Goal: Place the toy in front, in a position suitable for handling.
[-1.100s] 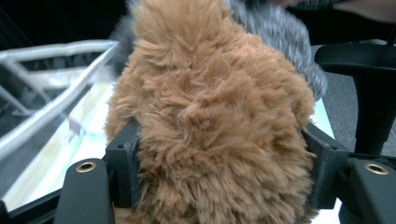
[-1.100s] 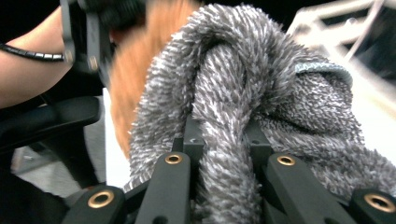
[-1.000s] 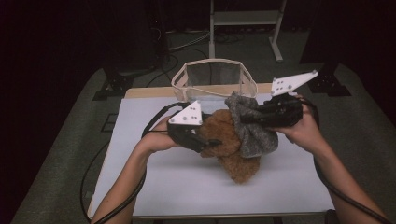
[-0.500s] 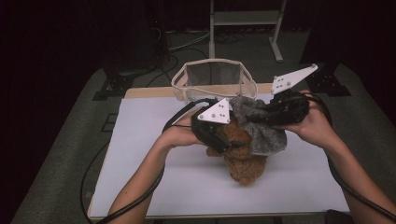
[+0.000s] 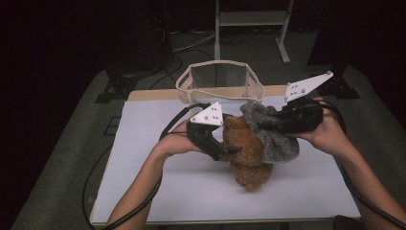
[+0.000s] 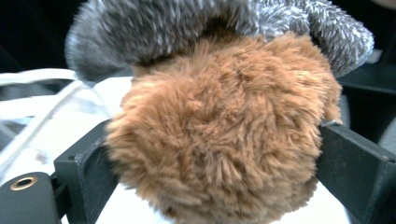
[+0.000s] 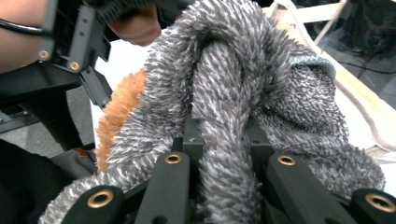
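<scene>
A brown plush bear [image 5: 248, 160] lies mid-table with a grey fuzzy cloth [image 5: 277, 139] draped over its upper right side. My left gripper [image 5: 229, 151] is against the bear's left side. In the left gripper view the brown fur [image 6: 224, 140] bulges between the two wide-set jaws of the left gripper [image 6: 219, 158], which have just been opening; the fur brushes both. My right gripper [image 5: 262, 125] reaches in from the right, shut on a fold of the grey cloth [image 7: 224, 107] that stands up between its jaws [image 7: 219, 144]. Part of the bear [image 7: 122, 107] shows past the cloth.
A cream-rimmed mesh basket [image 5: 215, 63] stands at the table's far edge, just behind both grippers. The white table top [image 5: 143, 191] spreads out in front and to the left. A metal stand [image 5: 251, 19] and cables lie on the floor beyond.
My left gripper swung right over the bear, then drew back a little to its left side, jaws now wider around the fur. The right gripper keeps its hold on the grey cloth.
</scene>
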The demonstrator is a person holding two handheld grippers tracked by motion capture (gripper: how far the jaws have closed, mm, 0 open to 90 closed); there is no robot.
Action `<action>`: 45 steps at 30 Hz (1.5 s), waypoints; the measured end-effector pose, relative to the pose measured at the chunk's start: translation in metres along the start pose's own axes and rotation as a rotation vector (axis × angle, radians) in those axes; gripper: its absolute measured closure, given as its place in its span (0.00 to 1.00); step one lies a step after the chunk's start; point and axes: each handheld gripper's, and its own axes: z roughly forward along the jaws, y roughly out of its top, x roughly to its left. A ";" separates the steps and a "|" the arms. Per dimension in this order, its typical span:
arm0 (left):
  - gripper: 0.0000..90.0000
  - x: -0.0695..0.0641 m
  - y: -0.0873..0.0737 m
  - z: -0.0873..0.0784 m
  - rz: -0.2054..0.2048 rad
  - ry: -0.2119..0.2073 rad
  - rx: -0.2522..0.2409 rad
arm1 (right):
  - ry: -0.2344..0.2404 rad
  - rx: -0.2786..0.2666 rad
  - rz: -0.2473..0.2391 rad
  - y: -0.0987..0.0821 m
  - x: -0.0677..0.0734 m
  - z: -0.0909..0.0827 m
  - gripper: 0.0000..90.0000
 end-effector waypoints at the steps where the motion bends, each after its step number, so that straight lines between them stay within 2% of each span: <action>1: 0.22 0.000 0.000 0.000 0.000 0.000 0.000 | 0.000 0.000 0.000 0.000 0.000 0.000 0.84; 2: 0.27 -0.002 -0.001 0.001 0.000 0.004 -0.019 | -0.003 0.007 -0.006 0.003 0.001 0.000 0.84; 5: 0.34 -0.003 0.003 0.002 0.015 0.014 -0.022 | 0.009 0.002 -0.013 0.011 0.002 -0.002 0.84; 8: 0.34 -0.005 0.006 0.003 0.024 0.014 -0.019 | 0.021 0.001 -0.019 0.019 0.003 -0.001 0.84; 9: 0.35 -0.008 0.009 0.006 0.040 0.010 -0.018 | 0.045 -0.001 -0.028 0.027 0.004 0.004 0.84; 10: 0.35 -0.008 0.009 0.006 0.040 0.010 -0.018 | 0.045 -0.001 -0.028 0.027 0.004 0.004 0.84; 11: 0.35 -0.012 0.012 0.008 0.055 0.016 -0.009 | 0.072 0.002 -0.035 0.035 0.005 0.013 0.84; 13: 0.35 -0.012 0.011 0.007 0.055 0.030 0.005 | 0.075 0.021 -0.053 0.041 0.008 0.021 0.84; 15: 0.36 -0.011 0.009 0.005 0.048 0.031 0.001 | 0.061 0.026 -0.064 0.043 0.009 0.022 0.84; 17: 0.37 -0.010 0.008 0.002 0.041 0.031 -0.009 | 0.057 0.022 -0.054 0.042 0.007 0.019 0.84; 24: 0.36 -0.011 0.012 0.007 0.046 0.029 -0.001 | 0.003 0.021 -0.049 0.032 0.007 0.000 0.84; 26: 0.36 -0.011 0.015 0.008 0.049 0.032 0.007 | -0.027 0.008 -0.043 0.023 0.007 -0.016 0.84; 28: 0.36 -0.010 0.016 0.009 0.051 0.031 0.010 | -0.033 -0.006 -0.029 0.013 0.006 -0.026 0.84; 34: 0.36 -0.009 0.016 0.010 0.053 0.033 0.017 | -0.043 -0.042 0.012 -0.010 0.005 -0.045 0.84; 38: 0.34 -0.009 0.017 0.008 0.057 0.032 0.029 | -0.036 -0.045 0.014 -0.011 0.005 -0.043 0.84; 41: 0.26 -0.012 0.020 0.002 0.078 0.035 0.054 | -0.027 -0.024 -0.003 -0.006 0.005 -0.027 0.84; 45: 0.16 -0.017 0.026 -0.005 0.094 0.059 0.057 | -0.004 -0.035 -0.014 0.003 0.004 -0.013 0.84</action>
